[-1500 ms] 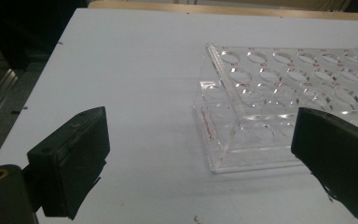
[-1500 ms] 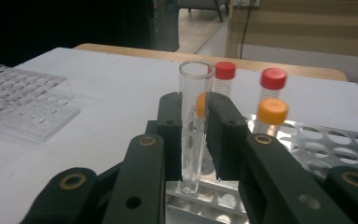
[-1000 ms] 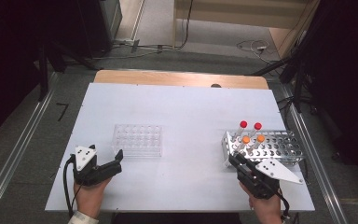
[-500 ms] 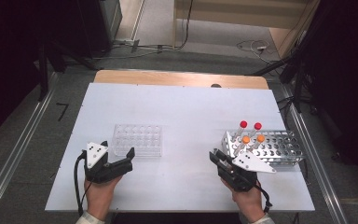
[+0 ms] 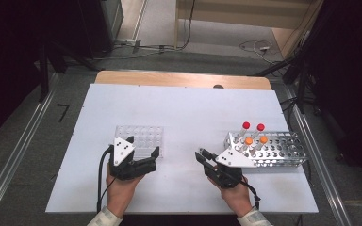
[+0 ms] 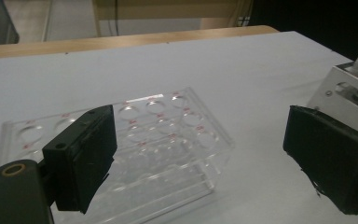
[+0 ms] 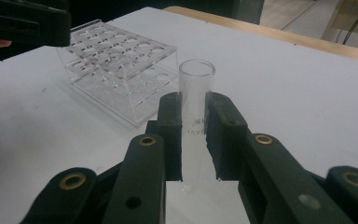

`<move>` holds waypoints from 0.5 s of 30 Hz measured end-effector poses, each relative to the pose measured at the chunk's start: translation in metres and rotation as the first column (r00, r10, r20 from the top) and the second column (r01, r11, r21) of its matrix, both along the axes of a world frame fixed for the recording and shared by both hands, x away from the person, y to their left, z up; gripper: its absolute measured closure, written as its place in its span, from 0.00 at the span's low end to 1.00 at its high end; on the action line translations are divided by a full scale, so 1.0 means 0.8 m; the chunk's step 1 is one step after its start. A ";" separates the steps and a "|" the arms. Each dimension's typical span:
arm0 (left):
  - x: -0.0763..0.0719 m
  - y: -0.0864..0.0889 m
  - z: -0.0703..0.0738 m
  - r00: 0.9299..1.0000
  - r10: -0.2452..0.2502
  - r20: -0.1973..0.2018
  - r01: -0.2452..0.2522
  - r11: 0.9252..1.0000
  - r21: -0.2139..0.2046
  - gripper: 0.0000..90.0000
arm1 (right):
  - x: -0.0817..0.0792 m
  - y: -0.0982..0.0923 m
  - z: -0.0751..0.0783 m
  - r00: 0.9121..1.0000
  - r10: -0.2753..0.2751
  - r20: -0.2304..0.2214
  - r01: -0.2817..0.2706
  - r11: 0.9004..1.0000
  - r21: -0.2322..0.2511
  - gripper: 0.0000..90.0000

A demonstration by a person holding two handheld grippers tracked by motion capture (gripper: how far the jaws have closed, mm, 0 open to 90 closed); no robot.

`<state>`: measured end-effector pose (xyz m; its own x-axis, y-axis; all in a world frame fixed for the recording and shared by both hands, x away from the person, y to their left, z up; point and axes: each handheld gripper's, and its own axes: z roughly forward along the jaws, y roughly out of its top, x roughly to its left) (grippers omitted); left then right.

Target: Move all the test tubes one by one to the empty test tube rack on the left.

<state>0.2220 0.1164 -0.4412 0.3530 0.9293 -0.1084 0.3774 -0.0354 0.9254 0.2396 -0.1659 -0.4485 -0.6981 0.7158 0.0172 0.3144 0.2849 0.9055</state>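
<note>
a clear glass tube (image 7: pixel 195 100) with an open mouth is standing upright between the fingers (image 7: pixel 170 135) of the right gripper (image 5: pixel 210 161), which are pressing on its sides below the rim, so the tube is sitting clamped and lifted above the white bench (image 5: pixel 184 113); faint print is showing on the glass just between the pads. in the high view that gripper is lying near the front edge of the bench, just left of a metal rack (image 5: pixel 283 149), with its grey plate overlapping the rack's near left corner, and the person's right hand (image 5: pixel 238 195) is wrapping its body from below. the rack is carrying two red-capped tubes (image 5: pixel 246 126) at the back and two orange-capped tubes (image 5: pixel 249 141) in front of them. ahead of the held tube, in the right gripper view, a clear plastic rack (image 7: pixel 116 60) with rows of round holes is sitting on the bench, apart from the tube. the left gripper (image 5: pixel 143 153) is hovering at the near edge of that clear rack, held by the left hand (image 5: pixel 120 190); its fingers (image 6: pixel 86 158) are standing wide apart and have just been closing a little, with nothing pressed between them, though the rack's corner is lying in the gap behind them. a wooden strip (image 5: pixel 184 80) is running along the far side of the bench.
</note>
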 end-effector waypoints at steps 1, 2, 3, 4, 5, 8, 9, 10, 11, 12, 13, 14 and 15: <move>0.000 0.000 0.000 1.000 0.000 0.000 0.000 1.000 0.000 0.12 | 0.000 0.003 0.000 1.000 0.002 0.000 -0.002 1.000 -0.002 0.82; 0.001 -0.003 0.002 1.000 -0.010 0.002 0.010 1.000 0.002 0.12 | 0.001 0.005 -0.001 1.000 0.007 0.002 -0.007 1.000 -0.005 0.82; 0.002 -0.010 0.005 0.999 -0.032 0.003 0.032 0.999 -0.001 0.13 | 0.001 0.007 -0.001 1.000 0.013 0.004 -0.013 1.000 -0.004 0.82; 0.002 -0.010 0.005 0.999 -0.032 0.003 0.032 0.999 -0.001 0.13 | 0.002 0.009 -0.001 1.000 0.012 0.002 -0.012 1.000 -0.004 0.82; 0.002 -0.014 0.006 0.999 -0.039 0.005 0.039 0.999 -0.003 0.13 | 0.002 0.011 -0.002 1.000 0.015 0.003 -0.015 1.000 -0.005 0.82; 0.003 -0.022 0.007 0.998 -0.064 0.002 0.064 0.998 0.000 0.13 | 0.003 0.016 -0.002 1.000 0.023 0.004 -0.023 1.000 -0.007 0.82; 0.003 -0.027 0.008 0.997 -0.077 0.005 0.077 0.997 -0.004 0.14 | 0.003 0.021 -0.003 1.000 0.029 0.004 -0.029 1.000 -0.009 0.82; 0.003 -0.027 0.008 0.997 -0.077 0.005 0.077 0.997 -0.004 0.15 | 0.004 0.024 -0.003 0.999 0.034 0.007 -0.034 0.999 -0.009 0.82; 0.004 -0.029 0.009 0.996 -0.084 0.005 0.084 0.996 -0.004 0.15 | 0.004 0.026 -0.004 0.999 0.037 0.003 -0.037 0.999 -0.010 0.82; 0.005 -0.030 0.011 0.996 -0.090 0.005 0.090 0.996 -0.006 0.16 | 0.005 0.028 -0.004 0.999 0.041 0.003 -0.041 0.999 -0.013 0.82; 0.005 -0.034 0.014 0.995 -0.103 0.009 0.103 0.995 -0.015 0.17 | 0.006 0.030 -0.005 0.999 0.043 0.003 -0.043 0.999 -0.016 0.82; 0.005 -0.034 0.014 0.995 -0.103 0.009 0.103 0.995 -0.015 0.18 | 0.006 0.030 -0.005 0.999 0.043 0.003 -0.043 0.999 -0.016 0.82; 0.005 -0.036 0.016 0.994 -0.112 0.010 0.112 0.993 -0.020 0.19 | 0.008 0.033 -0.006 0.999 0.045 -0.002 -0.045 0.999 -0.015 0.82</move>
